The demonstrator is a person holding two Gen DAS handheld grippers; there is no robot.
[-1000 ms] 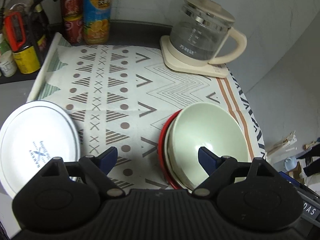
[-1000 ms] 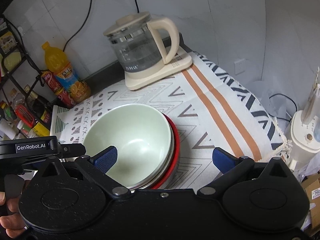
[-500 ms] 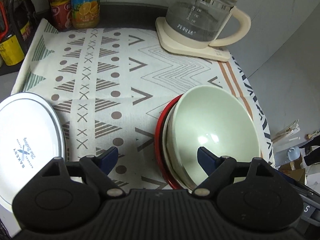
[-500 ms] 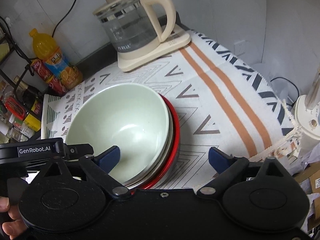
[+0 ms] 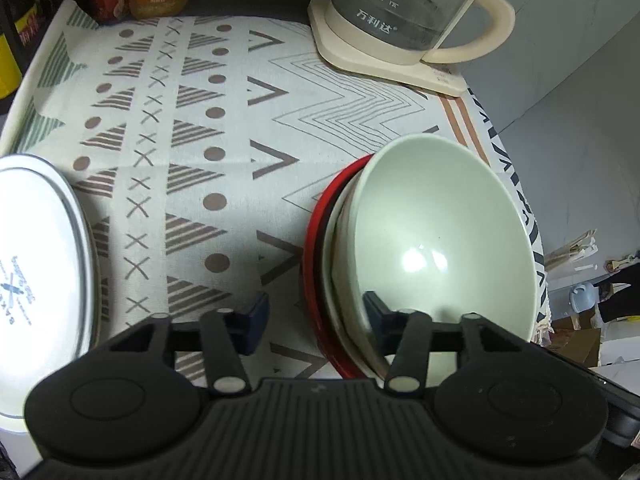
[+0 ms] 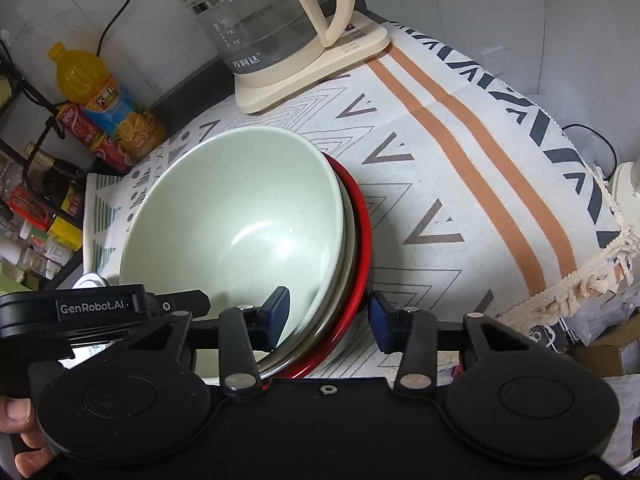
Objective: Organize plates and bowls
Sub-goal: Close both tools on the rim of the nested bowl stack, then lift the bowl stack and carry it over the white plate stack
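Tools both narrowing, straddling opposite rims of stacked dishes: left tool (image 5: 314, 314), right tool (image 6: 328, 316) around pale green bowl (image 6: 236, 220) and red plate (image 6: 360, 240); pad contact unclear.

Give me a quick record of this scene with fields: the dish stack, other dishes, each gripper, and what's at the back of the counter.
dish stack: pale green bowl on top, nested in a metal-rimmed dish, over a red plate
other dish: white plate, apart on the left
left gripper: jaws just closing, straddling the stack's left rim; contact unclear
right gripper: jaws just closing, straddling the stack's right rim; contact unclear
surface: patterned cloth
back: glass kettle, orange drink bottle
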